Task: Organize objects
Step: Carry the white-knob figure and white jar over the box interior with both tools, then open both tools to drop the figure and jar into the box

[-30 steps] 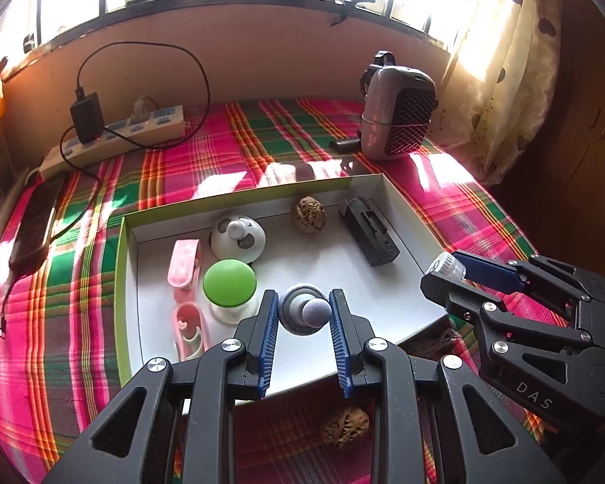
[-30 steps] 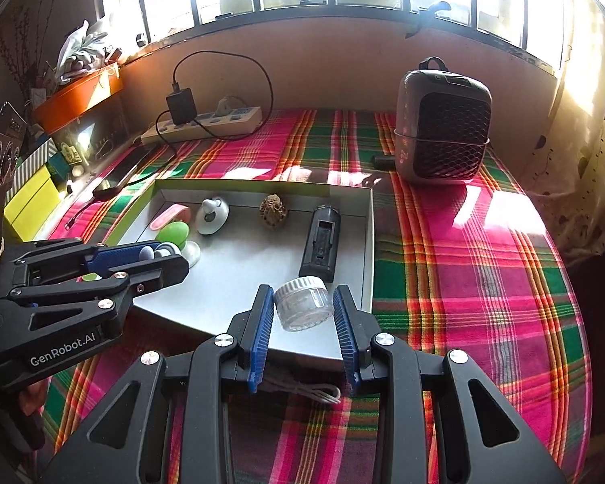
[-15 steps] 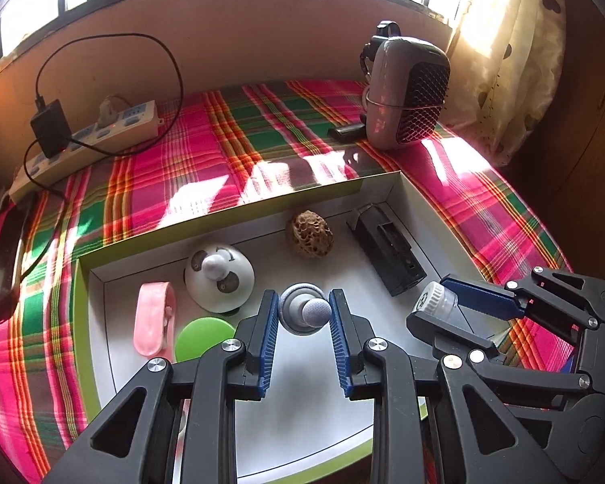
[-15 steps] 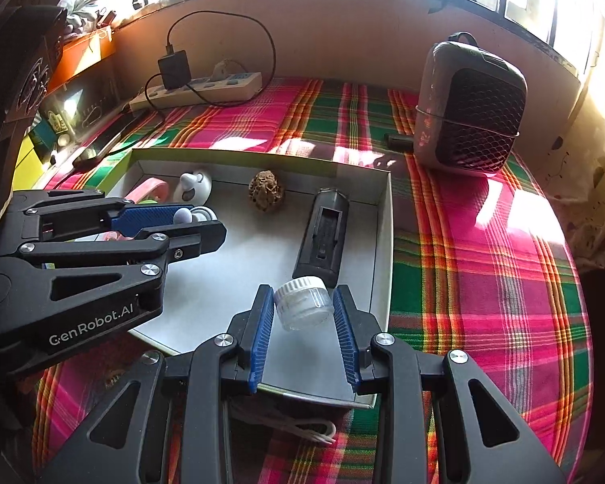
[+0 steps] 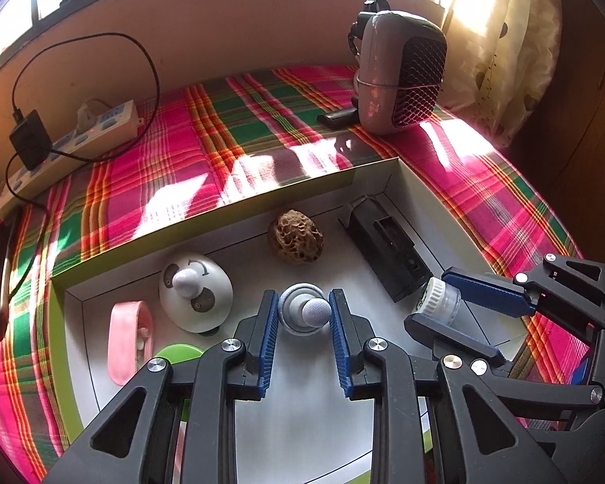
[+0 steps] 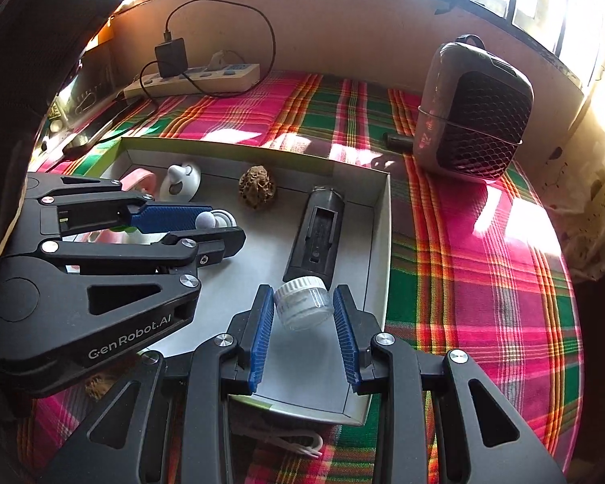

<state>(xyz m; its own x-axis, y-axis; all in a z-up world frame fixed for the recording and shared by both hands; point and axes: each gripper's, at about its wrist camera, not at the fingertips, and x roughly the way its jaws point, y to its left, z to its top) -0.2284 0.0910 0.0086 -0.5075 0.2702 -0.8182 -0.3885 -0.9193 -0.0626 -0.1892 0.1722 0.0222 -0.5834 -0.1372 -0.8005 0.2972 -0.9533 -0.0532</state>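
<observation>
My left gripper (image 5: pixel 304 313) is shut on a small grey knob-shaped toy (image 5: pixel 305 309) and holds it over the middle of the white box (image 5: pixel 230 209). My right gripper (image 6: pixel 302 308) is shut on a small clear jar with a white cap (image 6: pixel 302 302), held over the box's front right part, just in front of the black device (image 6: pixel 316 234). The jar also shows in the left wrist view (image 5: pixel 437 302). In the box lie a walnut (image 5: pixel 296 238), a white round toy (image 5: pixel 195 292), a pink clip (image 5: pixel 130 334) and a green dome (image 5: pixel 173 357).
A grey heater (image 5: pixel 401 82) stands at the back right on the plaid cloth (image 5: pixel 262 121). A power strip with a charger (image 5: pixel 68 141) lies at the back left. Another walnut (image 6: pixel 97 387) and a white cable (image 6: pixel 298 443) lie in front of the box.
Both grippers have moved forward over the box, each keeping its object. The left one now hangs past the green dome; the right one has come close to the black device.
</observation>
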